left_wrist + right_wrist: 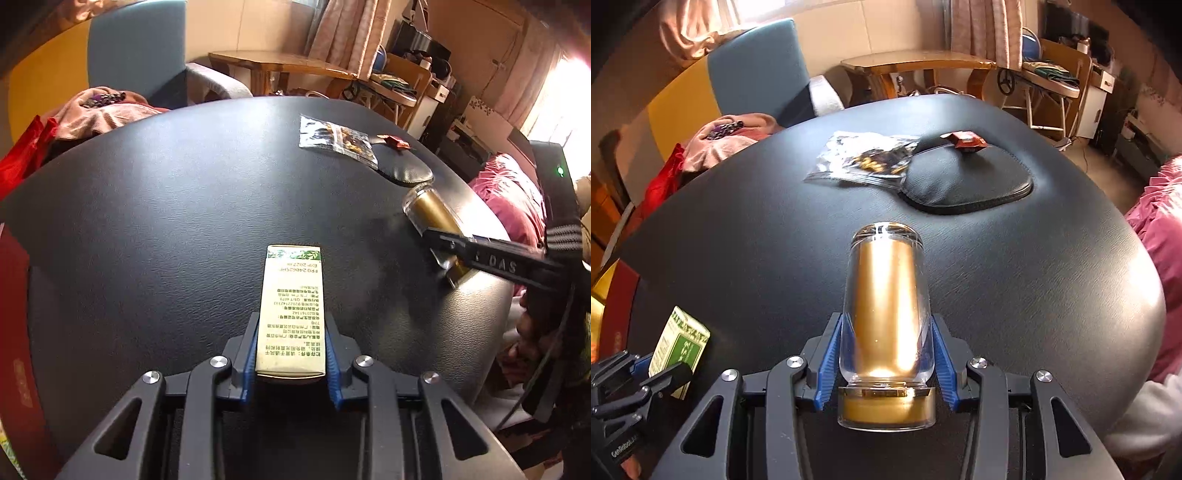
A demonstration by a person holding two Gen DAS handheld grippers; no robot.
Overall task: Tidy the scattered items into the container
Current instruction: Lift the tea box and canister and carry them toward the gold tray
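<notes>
My left gripper (291, 321) is shut on a cream and green printed box (293, 295), whose near end sits between the blue pads above the black table (166, 221). The right wrist view shows that box (683, 343) and the left gripper (653, 369) at lower left. My right gripper (886, 321) is shut on a clear bottle with a gold core (886, 295), gripped near its gold cap. In the left wrist view the bottle (428, 210) lies tilted at the right, with the right gripper (443, 251) around it. No container is clearly in view.
A clear snack packet (864, 158) and a small red packet (967, 140) lie at the far side, partly on a black oval pad (971, 181). Pink cloth (99, 110) and a red object (14, 332) lie off the left edge. Pink bedding (1156, 229) borders the right.
</notes>
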